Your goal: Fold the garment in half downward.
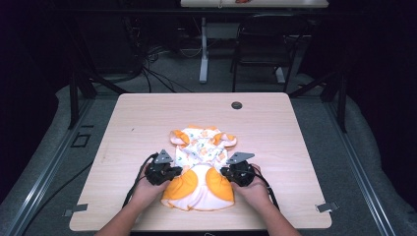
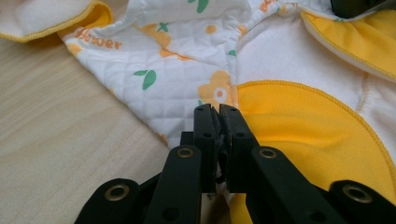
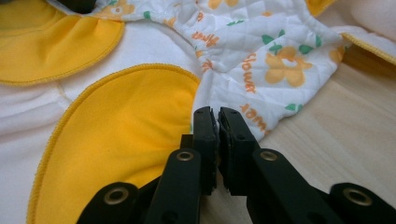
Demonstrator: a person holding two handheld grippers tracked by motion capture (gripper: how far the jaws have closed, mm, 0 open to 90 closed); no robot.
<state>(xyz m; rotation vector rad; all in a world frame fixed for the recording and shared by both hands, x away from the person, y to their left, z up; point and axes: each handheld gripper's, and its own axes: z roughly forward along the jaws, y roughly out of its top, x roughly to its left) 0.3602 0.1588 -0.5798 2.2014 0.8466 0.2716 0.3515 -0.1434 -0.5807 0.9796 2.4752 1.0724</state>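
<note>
A small baby garment [image 1: 201, 167], white quilted cloth with orange flowers and yellow-orange panels, lies flat on the wooden table [image 1: 142, 118] near its front edge. My left gripper [image 1: 178, 172] is at the garment's left side. In the left gripper view its jaws [image 2: 218, 110] are pressed together at the cloth's edge, where the quilted part [image 2: 177, 70] meets a yellow panel [image 2: 303, 130]. My right gripper [image 1: 224, 173] is at the right side. Its jaws [image 3: 217, 112] pinch the edge between a yellow panel [image 3: 126, 121] and the printed quilting [image 3: 261, 51].
A dark round grommet [image 1: 237, 104] sits in the table's far middle. Metal clips [image 1: 74, 210] [image 1: 327, 207] hold the front corners. Beyond the table stand a desk leg [image 1: 203, 54] and a chair [image 1: 260, 49], with cables on the floor.
</note>
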